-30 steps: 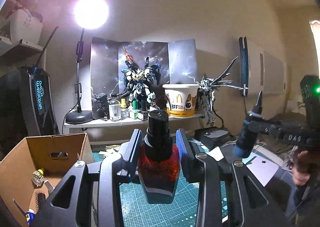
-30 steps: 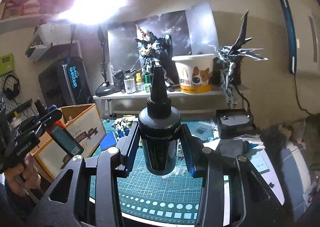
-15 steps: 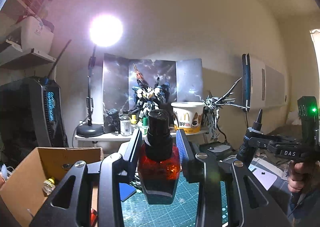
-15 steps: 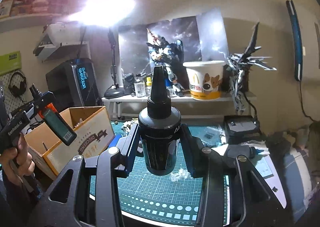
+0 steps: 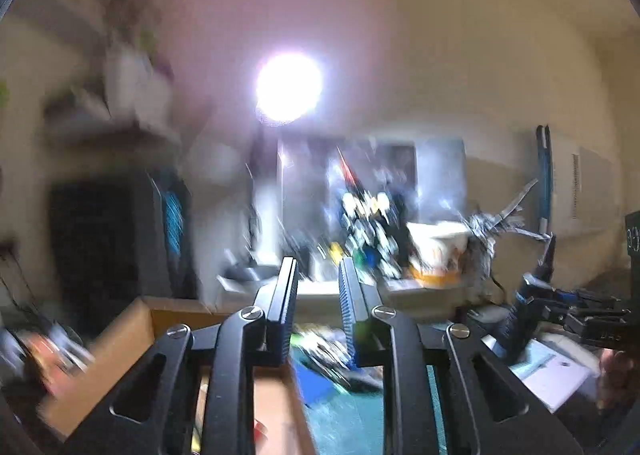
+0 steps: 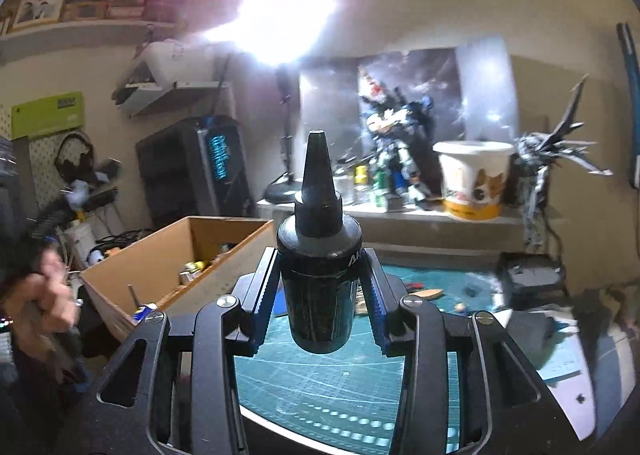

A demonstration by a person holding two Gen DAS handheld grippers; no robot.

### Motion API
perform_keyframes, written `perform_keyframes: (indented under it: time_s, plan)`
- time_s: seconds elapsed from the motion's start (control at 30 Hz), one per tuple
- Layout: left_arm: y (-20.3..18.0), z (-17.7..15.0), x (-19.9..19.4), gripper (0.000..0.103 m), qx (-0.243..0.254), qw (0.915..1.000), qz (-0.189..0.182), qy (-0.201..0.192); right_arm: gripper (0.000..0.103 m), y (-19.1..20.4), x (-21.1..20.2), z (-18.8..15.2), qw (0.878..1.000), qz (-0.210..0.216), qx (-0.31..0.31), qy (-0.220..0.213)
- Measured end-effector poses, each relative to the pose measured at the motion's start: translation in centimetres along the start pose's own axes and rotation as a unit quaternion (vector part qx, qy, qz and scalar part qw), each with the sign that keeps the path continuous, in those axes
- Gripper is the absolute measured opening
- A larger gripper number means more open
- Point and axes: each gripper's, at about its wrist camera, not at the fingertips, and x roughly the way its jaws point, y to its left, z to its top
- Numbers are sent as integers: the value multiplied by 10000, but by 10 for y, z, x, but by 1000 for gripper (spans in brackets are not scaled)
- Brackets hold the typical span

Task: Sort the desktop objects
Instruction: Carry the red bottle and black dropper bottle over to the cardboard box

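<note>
Broadly, a cluttered hobby desk fills both wrist views, with the left view heavily smeared by blur and the right view sharper. Covering the desktop is a green cutting mat (image 6: 340, 387) printed with a grid, and paper sheets (image 6: 560, 359) lie on its right side. At the left of the mat stands an open cardboard box (image 6: 160, 255) with small items inside, too small to name; in the blurred left view the same box (image 5: 132, 339) sits below and to the left of the fingers. Behind the desk, a white shelf (image 6: 400, 211) carries a white and yellow paper bucket (image 6: 474, 179) printed with a dog, a blue and white model robot (image 6: 400, 143) in front of a dark poster, and several little paint bottles beside it. A bright round lamp (image 6: 276, 23) glares above the shelf. The right gripper (image 6: 320, 291) clamps a black dropper bottle (image 6: 318, 255) with a tall pointed cap, held upright above the mat, its blue-lined fingers pressing both sides of the body. The left gripper (image 5: 318, 303) holds nothing, its ribbed fingers standing a narrow gap apart, above the box's right edge. At the left edge of the right view, a blurred hand (image 6: 44, 303) shows.
</note>
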Motion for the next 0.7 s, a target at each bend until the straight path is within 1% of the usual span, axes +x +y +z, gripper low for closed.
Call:
perform_keyframes:
  time_s: [0.03,0.1,0.13,0.23,0.3,0.37,0.43,0.47,0.63,0.67,0.7]
  plan:
    - [0,-4,4,20,2,10000,-14,85,38,3,3,-1,10000,61,-13,34]
    - [-9,-7,4,20,210,9995,-40,211,38,6,8,-1,9998,189,-48,41]
    - [-12,-8,1,20,305,9992,-129,226,38,6,10,-2,9997,234,-46,64]
    - [-27,-22,-11,20,794,9958,-309,318,38,1,17,-5,9994,322,-60,106]
    - [-35,-37,-15,21,984,9918,-489,649,38,-4,19,-7,9994,330,-12,124]
    - [-46,-49,-19,21,1255,9864,-634,853,38,-12,21,-9,9994,308,57,142]
    - [-52,-58,-25,37,1454,9812,-762,1013,38,-18,21,-9,9995,252,111,142]
    - [-55,-62,-28,37,1548,9784,-825,1091,38,-20,20,-9,9995,234,123,145]
    - [-60,-77,-25,40,1453,9762,-669,1468,38,-26,17,-8,9996,164,159,155]
    - [-61,-80,-24,42,1428,9756,-634,1542,38,-26,16,-7,9997,153,166,135]
    - [-61,-83,-23,51,1404,9750,-598,1617,38,-26,15,-7,9997,152,154,138]
